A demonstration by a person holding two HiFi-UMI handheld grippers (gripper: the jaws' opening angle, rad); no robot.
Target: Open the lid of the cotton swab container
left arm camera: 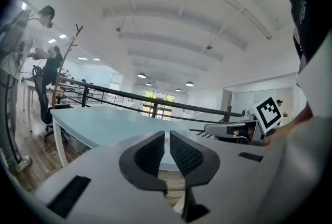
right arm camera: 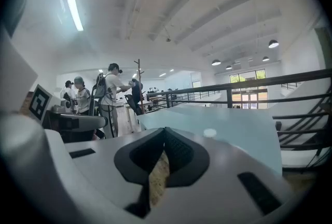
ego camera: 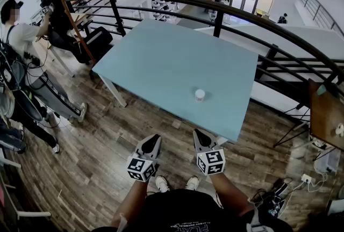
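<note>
The cotton swab container [ego camera: 200,95] is a small white round tub with its lid on. It stands upright and alone on the table [ego camera: 172,59], towards the near right part of the top and well ahead of both grippers.

The table has a smooth, matte, pale blue rectangular top on slim white legs. It stands on a floor [ego camera: 97,161] of brown wood-grain planks.

The left gripper [ego camera: 155,138] is released: its ribbed black pads [left arm camera: 150,154] stand a narrow slit apart with nothing between them. The right gripper [ego camera: 199,133] is clenched, its black jaws meeting at the tips on nothing. Both have pale grey moulded bodies, each bearing a cube with black-and-white square markers [ego camera: 211,161], and both are held over the floor short of the table's near edge.

A curved black metal railing [ego camera: 215,2] sweeps behind the table. Above it is a white ribbed ceiling [left arm camera: 155,10] with round hanging lamps [right arm camera: 273,43]. To the left, people [right arm camera: 111,93] stand by desks near a wooden coat stand [ego camera: 67,11].
</note>
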